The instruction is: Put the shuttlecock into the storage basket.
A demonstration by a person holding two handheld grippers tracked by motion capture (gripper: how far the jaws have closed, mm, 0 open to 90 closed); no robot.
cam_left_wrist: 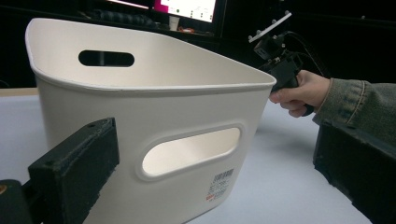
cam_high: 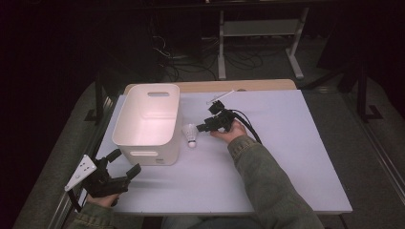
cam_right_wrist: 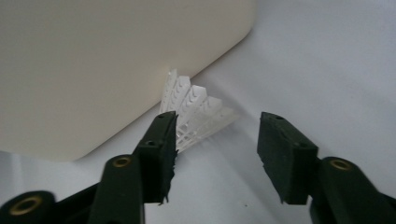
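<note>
From the high view the whole layout reads at once: a white bin [cam_high: 148, 121] stands on the left half of the bench [cam_high: 286, 157], a shuttlecock [cam_high: 190, 134] lies just beside the bin's right wall with its cork end toward the person, the right tongs [cam_high: 204, 127] sit close to its right, and the left tongs [cam_high: 125, 163] hang near the bench's front left corner, just in front of the bin; the left gripper view adds what that height hides, namely the bin [cam_left_wrist: 154, 116] seen from the side, with a slot handle in its near wall, a barcode label low down, and a second slot in the far wall, while the person's right hand [cam_left_wrist: 299, 93] and its gripper rise beyond the rim; the right gripper view gives the shuttlecock [cam_right_wrist: 196, 114] close up, its white feathered skirt fanned out against the foot of the bin [cam_right_wrist: 93, 65]

The right tongs [cam_right_wrist: 215, 158] stand wide open and hold nothing; one jaw overlaps the skirt's edge (whether it touches cannot be told); the left tongs [cam_left_wrist: 210, 177] are also spread wide, empty, near the bin's front wall

The cork end is hidden behind the jaw in the right gripper view; the room beyond the bench is dark and hard to make out
</note>
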